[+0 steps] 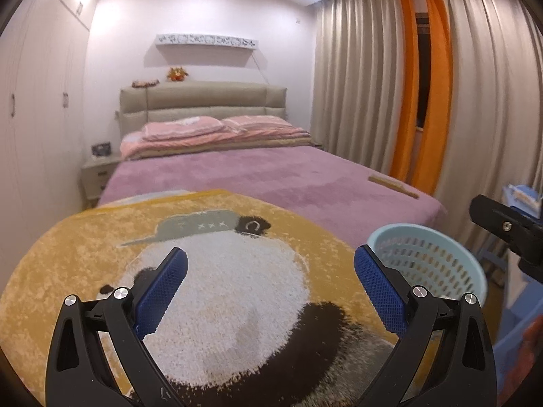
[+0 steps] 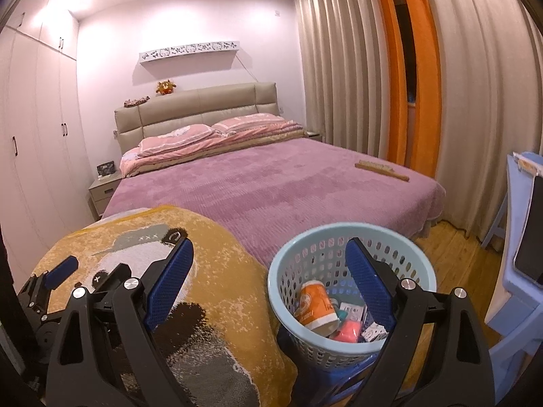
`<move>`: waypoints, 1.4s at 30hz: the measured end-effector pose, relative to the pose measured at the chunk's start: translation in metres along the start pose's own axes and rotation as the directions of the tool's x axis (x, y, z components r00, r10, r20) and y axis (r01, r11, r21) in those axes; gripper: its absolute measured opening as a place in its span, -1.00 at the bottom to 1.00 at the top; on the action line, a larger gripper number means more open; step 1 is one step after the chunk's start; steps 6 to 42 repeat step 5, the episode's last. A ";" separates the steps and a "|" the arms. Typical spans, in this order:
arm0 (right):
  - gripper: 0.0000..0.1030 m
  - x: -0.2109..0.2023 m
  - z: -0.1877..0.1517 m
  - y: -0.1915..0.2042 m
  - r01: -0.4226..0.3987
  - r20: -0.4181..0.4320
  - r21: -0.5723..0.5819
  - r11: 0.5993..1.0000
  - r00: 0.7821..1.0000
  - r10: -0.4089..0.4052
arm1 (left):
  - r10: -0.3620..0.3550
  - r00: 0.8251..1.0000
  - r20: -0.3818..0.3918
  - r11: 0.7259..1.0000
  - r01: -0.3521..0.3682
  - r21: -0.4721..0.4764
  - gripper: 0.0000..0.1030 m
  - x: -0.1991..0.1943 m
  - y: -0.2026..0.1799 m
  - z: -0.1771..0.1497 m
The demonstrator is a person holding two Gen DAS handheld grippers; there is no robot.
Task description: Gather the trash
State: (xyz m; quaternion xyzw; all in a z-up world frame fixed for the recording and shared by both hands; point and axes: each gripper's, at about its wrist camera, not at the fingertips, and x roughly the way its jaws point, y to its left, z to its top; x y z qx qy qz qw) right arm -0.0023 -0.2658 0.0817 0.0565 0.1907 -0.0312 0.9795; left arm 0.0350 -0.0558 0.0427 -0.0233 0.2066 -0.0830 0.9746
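A light blue perforated basket (image 2: 353, 240) stands beside the foot of the bed; it also shows in the left wrist view (image 1: 437, 257). Inside lie an orange can (image 2: 314, 302), a pink item (image 2: 348, 330) and small white packets (image 2: 349, 307). My right gripper (image 2: 268, 268) is open and empty, its right finger over the basket's mouth, its left finger over the yellow panda mat (image 2: 217, 271). My left gripper (image 1: 269, 276) is open and empty above the panda mat (image 1: 237, 288). The left gripper also shows at the left of the right wrist view (image 2: 61, 273).
A purple bed (image 2: 271, 183) lies ahead with pink pillows (image 2: 190, 139) and a wooden brush (image 2: 381, 169) near its right edge. Curtains (image 2: 475, 101) hang on the right, wardrobes (image 2: 37, 135) on the left. A blue chair (image 2: 519, 271) stands at right on the wooden floor (image 2: 451, 247).
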 end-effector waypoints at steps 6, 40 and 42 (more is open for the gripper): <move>0.68 -0.007 0.007 0.012 -0.032 0.011 -0.008 0.999 0.999 0.032 | 0.057 0.998 0.024 0.998 -0.057 -0.014 0.85 -0.023 0.021 0.011; 0.68 -0.007 0.007 0.012 -0.032 0.011 -0.008 0.999 0.999 0.032 | 0.057 0.998 0.024 0.998 -0.057 -0.014 0.85 -0.023 0.021 0.011; 0.68 -0.007 0.007 0.012 -0.032 0.011 -0.008 0.999 0.999 0.032 | 0.057 0.998 0.024 0.998 -0.057 -0.014 0.85 -0.023 0.021 0.011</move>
